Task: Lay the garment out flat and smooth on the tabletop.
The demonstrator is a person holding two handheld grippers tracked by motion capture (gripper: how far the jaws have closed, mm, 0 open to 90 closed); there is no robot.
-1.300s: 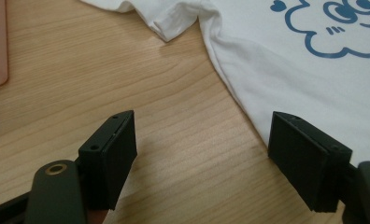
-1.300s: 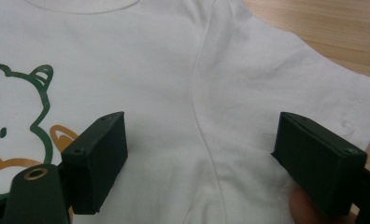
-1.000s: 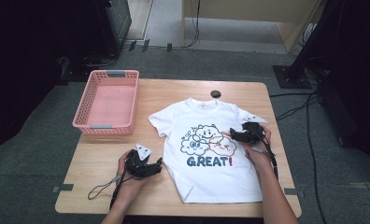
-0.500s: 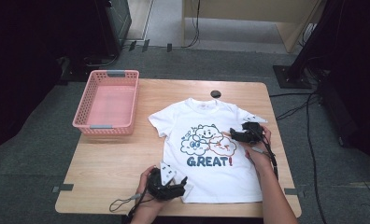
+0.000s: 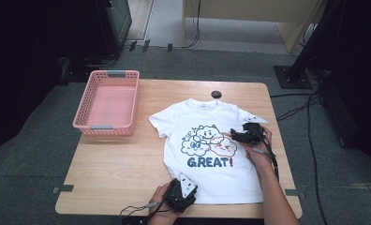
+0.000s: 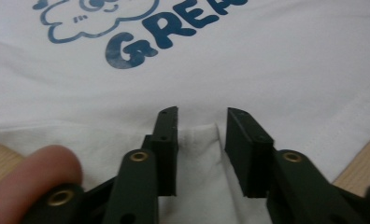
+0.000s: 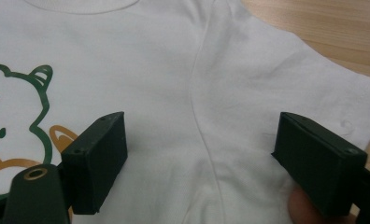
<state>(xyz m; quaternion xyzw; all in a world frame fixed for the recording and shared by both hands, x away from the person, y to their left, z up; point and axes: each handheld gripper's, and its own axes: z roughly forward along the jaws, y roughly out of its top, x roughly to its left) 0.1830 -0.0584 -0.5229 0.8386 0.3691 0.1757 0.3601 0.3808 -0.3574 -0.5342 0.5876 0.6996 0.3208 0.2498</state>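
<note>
A white T-shirt (image 5: 211,154) lies flat, front up, on the right half of the wooden table (image 5: 113,164), its collar toward the far edge and its hem toward the person; the print shows cartoon clouds above the word "GREAT!". The left gripper (image 5: 186,199) sits at the hem's near left corner, held low and pointing away from the person across the cloth, the left hand (image 5: 162,201) wrapped around its body and its cable (image 5: 137,211) trailing along the table's front edge. Its jaws have just been closing; in the left gripper view a raised fold of the hem (image 6: 202,154) stands between them with a narrow gap on either side, the pads not visibly pressing it. The right gripper (image 5: 235,136) rests on the shirt beside the print, near the right sleeve, pointing leftward, with the right forearm (image 5: 272,187) reaching in from the table's near edge. The right gripper view shows its jaws wide apart over the sleeve seam (image 7: 197,107), nothing clamped, a detail too small to read from above. A pink basket (image 5: 106,126) stands at the table's far left, well apart from the shirt.
</note>
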